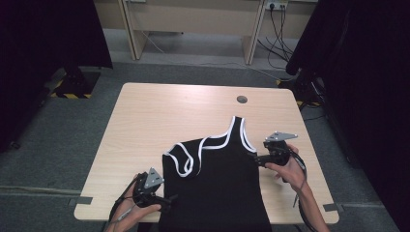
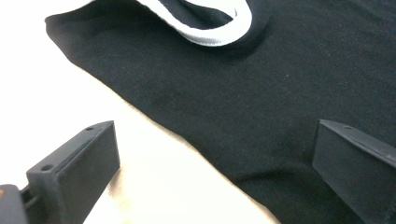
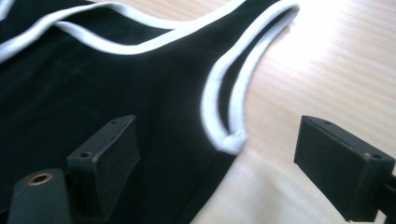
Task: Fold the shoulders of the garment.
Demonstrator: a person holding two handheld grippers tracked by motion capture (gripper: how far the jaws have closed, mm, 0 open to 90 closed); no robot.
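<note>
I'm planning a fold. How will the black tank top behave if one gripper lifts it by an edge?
The tank top will probably droop: it lies flat and limp on the table, with one strap curled over itself. It looks thin, so likely light. Its hem hangs off the near edge, so it may slide.

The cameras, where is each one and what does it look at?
High view: sits above the person's side, looking forward and down at the table and the black top; both hands show, holding the left tool and right tool.
Left gripper view: rides on the left tool, facing the top's edge; its open jaws show.
Right gripper view: rides on the right tool, facing the white-trimmed armhole; its open jaws show.
All three views share the black top.
</note>
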